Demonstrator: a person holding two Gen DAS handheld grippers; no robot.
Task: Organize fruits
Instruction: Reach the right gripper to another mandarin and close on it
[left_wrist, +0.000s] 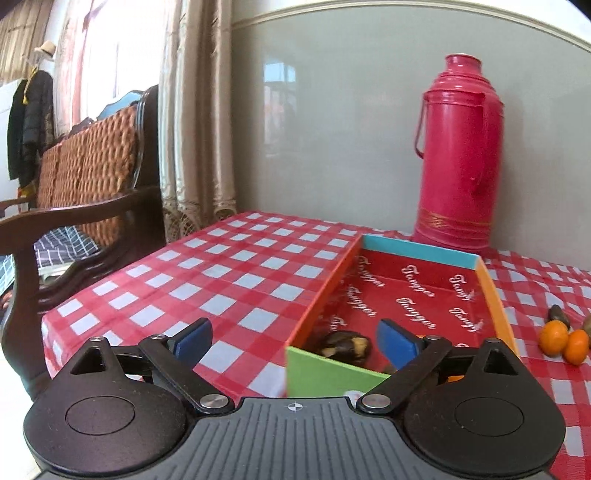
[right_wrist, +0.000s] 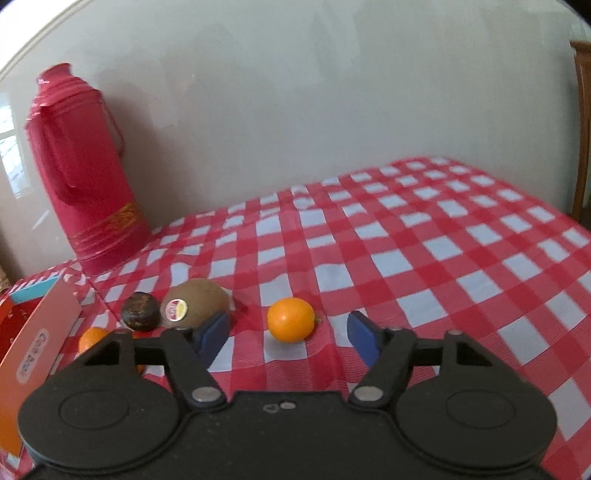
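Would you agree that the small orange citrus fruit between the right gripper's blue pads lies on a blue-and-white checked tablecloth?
Not quite: the checked tablecloth is red and white, as the right wrist view shows. The small orange citrus fruit does lie on it, between the blue pads of the right gripper, untouched.

Black claws, blue fingertips

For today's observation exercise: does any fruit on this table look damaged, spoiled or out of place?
Possibly. The dark fruit in the box looks blackened with a yellowish patch, perhaps overripe. The orange, kiwi and dark round fruit lie loose on the tablecloth.
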